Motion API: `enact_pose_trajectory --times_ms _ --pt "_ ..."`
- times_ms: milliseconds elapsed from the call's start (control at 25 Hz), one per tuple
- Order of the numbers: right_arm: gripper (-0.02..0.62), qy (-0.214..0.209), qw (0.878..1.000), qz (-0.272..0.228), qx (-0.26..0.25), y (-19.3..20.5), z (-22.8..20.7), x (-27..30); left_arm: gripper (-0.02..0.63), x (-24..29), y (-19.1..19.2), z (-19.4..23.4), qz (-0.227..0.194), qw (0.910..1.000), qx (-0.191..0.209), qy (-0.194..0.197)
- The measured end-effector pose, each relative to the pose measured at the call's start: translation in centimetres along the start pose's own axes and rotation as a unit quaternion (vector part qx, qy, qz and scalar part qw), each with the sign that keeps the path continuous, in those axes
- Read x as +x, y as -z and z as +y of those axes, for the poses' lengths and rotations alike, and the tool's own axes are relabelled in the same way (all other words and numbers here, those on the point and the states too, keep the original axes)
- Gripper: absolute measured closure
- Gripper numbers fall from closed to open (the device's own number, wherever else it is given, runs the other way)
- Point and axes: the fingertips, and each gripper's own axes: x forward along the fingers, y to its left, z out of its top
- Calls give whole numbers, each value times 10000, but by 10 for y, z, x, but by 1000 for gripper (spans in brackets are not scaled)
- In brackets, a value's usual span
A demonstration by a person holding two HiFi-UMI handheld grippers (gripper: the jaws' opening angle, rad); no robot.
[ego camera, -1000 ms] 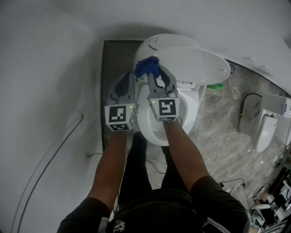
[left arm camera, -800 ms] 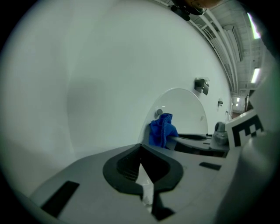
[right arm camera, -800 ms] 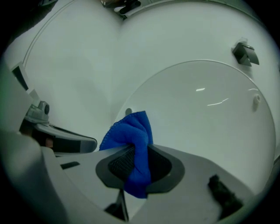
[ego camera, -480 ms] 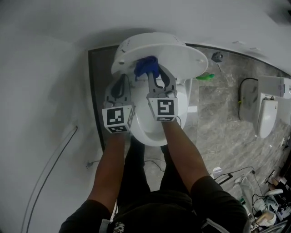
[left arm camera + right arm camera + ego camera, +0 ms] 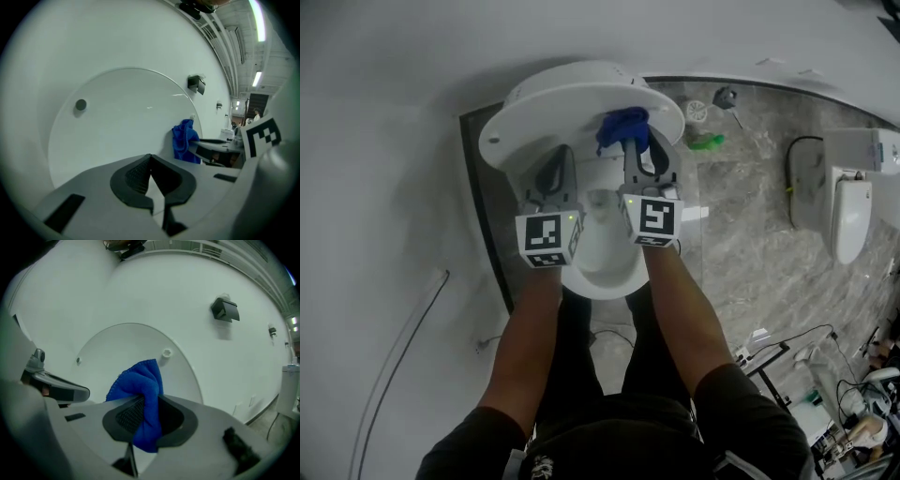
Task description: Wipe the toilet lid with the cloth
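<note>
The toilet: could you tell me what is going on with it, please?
A person stands over the toilet with a gripper in each hand. The right gripper is shut on a blue cloth, held at the raised lid near its right side. The left gripper is shut and empty beside it.

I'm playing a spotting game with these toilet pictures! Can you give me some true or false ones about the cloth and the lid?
1. The right gripper has a blue cloth pinched in its jaws. True.
2. The left gripper holds a cloth too. False: its jaws are shut on nothing.
3. The toilet lid is closed over the bowl. False: the lid stands raised and the bowl is open.
4. A green thing lies on the floor near the lid. True.
</note>
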Motion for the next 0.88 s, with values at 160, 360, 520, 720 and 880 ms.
enact_pose_trajectory --times_ms 160,360,520,720,880 --pt "525 144 9999 9 -10 9 -27 -11 595 12 3 -29 -62 9998 76 160" --pt "525 245 9996 -108 -30 14 -42 -23 595 15 16 -44 -183 9997 25 143" --pt "525 -69 9994 -324 -105 13 -14 -32 595 -2 29 -28 -278 9996 -2 -50" --pt "525 -700 9972 -227 -112 24 49 -32 595 -30 43 13 -275 9987 -36 -430" --pt "525 -1448 9892 6 -208 39 117 -26 595 -65 58 60 -240 9942 -281 -1009"
